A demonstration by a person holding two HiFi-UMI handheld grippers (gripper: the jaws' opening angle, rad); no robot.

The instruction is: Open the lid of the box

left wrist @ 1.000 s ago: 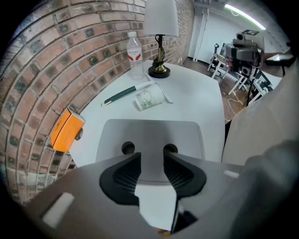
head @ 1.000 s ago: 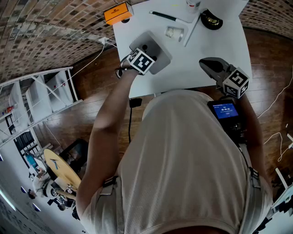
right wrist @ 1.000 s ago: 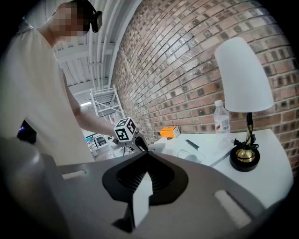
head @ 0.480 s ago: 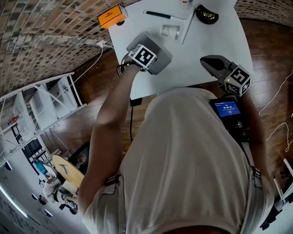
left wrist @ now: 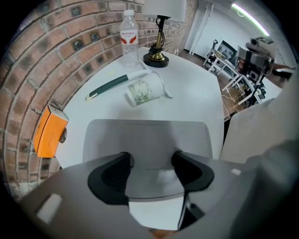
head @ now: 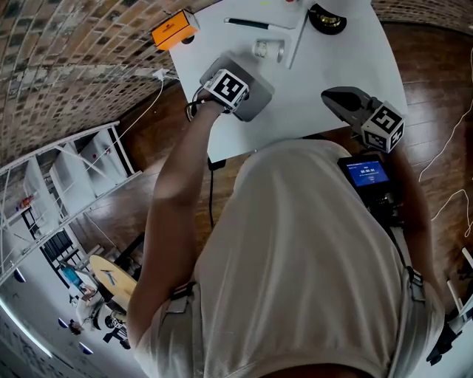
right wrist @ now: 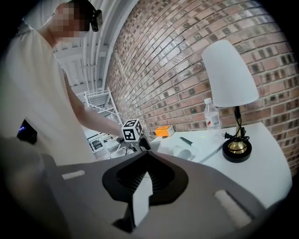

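Box: a small orange carton at the far left corner of the white table, near the brick wall. Nothing touches it. From the left gripper view it lies at 9 o'clock of the jaws, close to the table edge.

Left gripper: it hovers over the left side of the table with the box at roughly 10 o'clock of it. Its jaws are spread wide, with only bare tabletop between them.

Right gripper: it is at the near right part of the table, well apart from the box. Its jaws are pressed together to a point and hold nothing.

Also on the table: a dark pen, a cup on its side, a lamp base and a water bottle. All lie at 12 to 2 o'clock of the left gripper, clear of the line to the box.

Handling, as a judgement:
- **Weight:** it looks like thin cardboard, so light, and likely to skate on the smooth top when pushed.
- **Walls:** they will probably dent under a hard pinch.
- **Hold:** brace the long sides lightly with one gripper and work the lid edge with the other jaw tips.
- **Lid:** which face carries it is too small to make out, possibly the end toward the table edge.
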